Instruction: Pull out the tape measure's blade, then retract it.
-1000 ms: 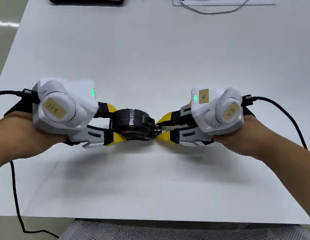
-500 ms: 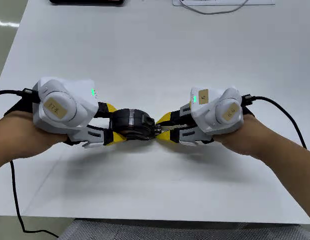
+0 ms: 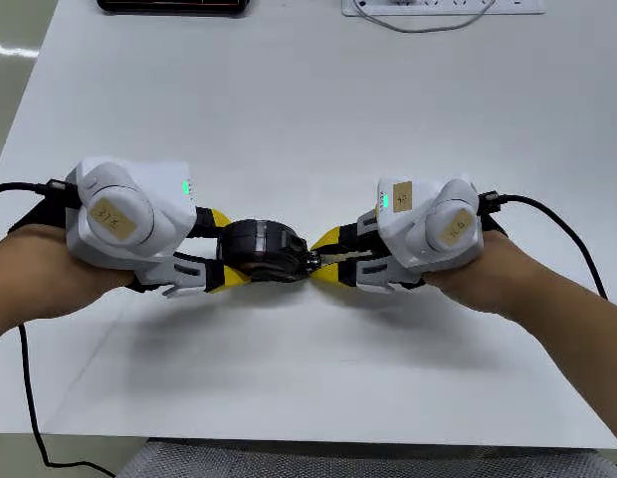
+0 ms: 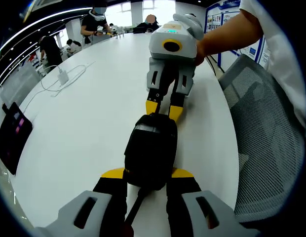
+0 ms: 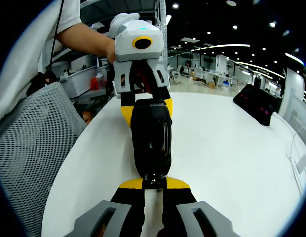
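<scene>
Tape measure (image 3: 264,249) is noted as black, with a glossy casing. Left gripper (image 3: 227,247) and right gripper (image 3: 323,256) are marked the same: white bodies, black fingers tipped yellow, one green light each, tan labels (image 3: 107,214). Table (image 3: 289,100) is logged plain white. Cable (image 3: 557,219) is black. Chair mesh (image 4: 261,123) is grey.

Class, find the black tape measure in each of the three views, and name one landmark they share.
Head view: tape measure just left of centre.
Left gripper view: tape measure lower centre, clamped between the jaws.
Right gripper view: tape measure centre, just past the jaws.
Shared landmark: the white table.
</scene>
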The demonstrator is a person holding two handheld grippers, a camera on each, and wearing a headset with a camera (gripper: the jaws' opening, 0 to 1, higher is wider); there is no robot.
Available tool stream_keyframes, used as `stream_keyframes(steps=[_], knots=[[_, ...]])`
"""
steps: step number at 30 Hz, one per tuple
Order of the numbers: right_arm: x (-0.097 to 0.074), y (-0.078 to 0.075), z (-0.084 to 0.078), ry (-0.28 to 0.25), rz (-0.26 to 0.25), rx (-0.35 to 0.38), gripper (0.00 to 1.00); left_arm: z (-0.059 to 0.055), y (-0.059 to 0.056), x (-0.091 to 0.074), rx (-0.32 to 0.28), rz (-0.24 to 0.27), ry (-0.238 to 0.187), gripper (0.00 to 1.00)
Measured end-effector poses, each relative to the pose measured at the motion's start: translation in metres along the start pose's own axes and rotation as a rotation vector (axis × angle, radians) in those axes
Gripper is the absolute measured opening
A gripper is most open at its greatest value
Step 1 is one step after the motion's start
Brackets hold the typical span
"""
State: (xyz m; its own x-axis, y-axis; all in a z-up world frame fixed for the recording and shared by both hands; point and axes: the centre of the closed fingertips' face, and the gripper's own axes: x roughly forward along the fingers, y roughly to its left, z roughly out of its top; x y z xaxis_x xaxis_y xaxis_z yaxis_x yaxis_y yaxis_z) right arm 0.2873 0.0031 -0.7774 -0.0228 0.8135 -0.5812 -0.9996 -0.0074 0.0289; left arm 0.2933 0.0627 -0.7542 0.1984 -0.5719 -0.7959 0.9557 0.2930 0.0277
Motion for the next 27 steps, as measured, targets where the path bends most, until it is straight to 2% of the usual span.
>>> stream_keyframes(steps=[5,27], knots=[[-0.001,0.001,0.000,0.006,0.006,-0.004,0.09,0.000,0.000,0.000,0.003,0.000,0.003,0.25],[-0.021,0.001,-0.017,0.034,-0.006,0.020,0.09,0.000,-0.001,0.001,0.006,0.000,0.004,0.25]])
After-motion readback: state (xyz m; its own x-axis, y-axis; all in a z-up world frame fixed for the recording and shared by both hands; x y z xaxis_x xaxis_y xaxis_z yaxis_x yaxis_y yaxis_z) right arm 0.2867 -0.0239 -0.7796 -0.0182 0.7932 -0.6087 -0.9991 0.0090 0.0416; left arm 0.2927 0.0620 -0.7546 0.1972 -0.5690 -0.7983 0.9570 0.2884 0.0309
